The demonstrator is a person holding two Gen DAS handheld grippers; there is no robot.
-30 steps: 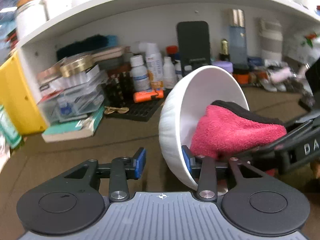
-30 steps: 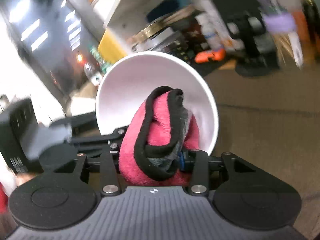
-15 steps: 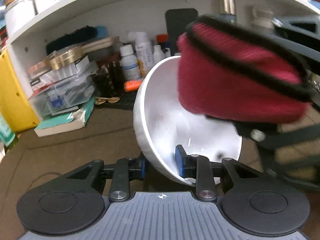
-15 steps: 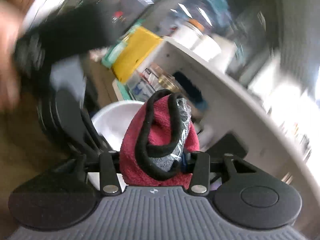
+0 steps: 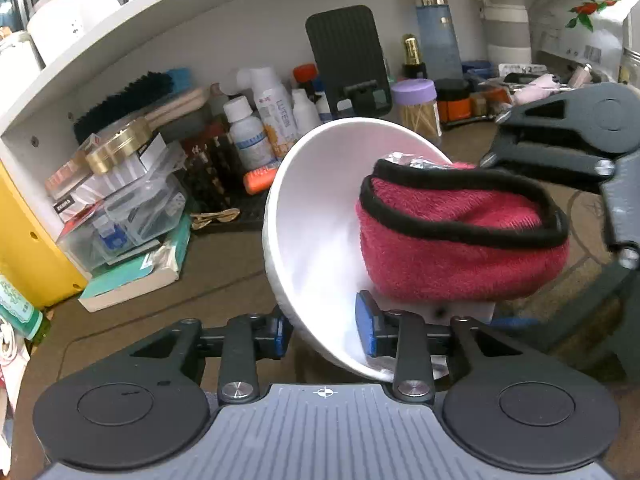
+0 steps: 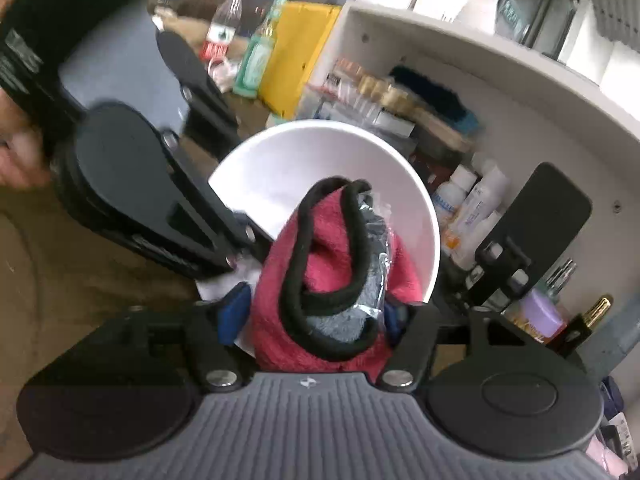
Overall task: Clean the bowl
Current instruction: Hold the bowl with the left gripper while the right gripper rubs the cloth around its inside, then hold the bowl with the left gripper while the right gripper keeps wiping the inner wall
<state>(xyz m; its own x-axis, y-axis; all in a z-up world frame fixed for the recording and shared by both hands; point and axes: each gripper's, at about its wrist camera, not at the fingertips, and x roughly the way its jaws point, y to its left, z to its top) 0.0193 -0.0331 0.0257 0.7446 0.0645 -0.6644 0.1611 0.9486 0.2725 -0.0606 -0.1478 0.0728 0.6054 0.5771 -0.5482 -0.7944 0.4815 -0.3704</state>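
Observation:
A white bowl (image 5: 320, 216) is held up off the table, tilted with its mouth toward the right. My left gripper (image 5: 322, 330) is shut on its lower rim, one blue pad outside the wall and one inside, and its jaws are opening slightly. A pink cloth with a black hem (image 5: 460, 248) lies inside the bowl. In the right wrist view the cloth (image 6: 328, 280) sits between the fingers of my right gripper (image 6: 314, 316), whose jaws are opening wide; the left pad (image 6: 234, 312) stands just off the cloth. The bowl (image 6: 304, 168) lies right behind it.
A white shelf unit (image 5: 224, 28) stands behind, crammed with bottles (image 5: 248, 132), clear boxes (image 5: 132, 200), a brush and a black phone stand (image 5: 346, 60). A book (image 5: 136, 276) lies on the brown table (image 5: 224, 280). A yellow bin (image 5: 24, 240) stands at the left.
The cloth, lifted above the bowl half a second ago, is back down inside it. The right jaws have spread much wider around it. The bowl has rolled a little in the left grip.

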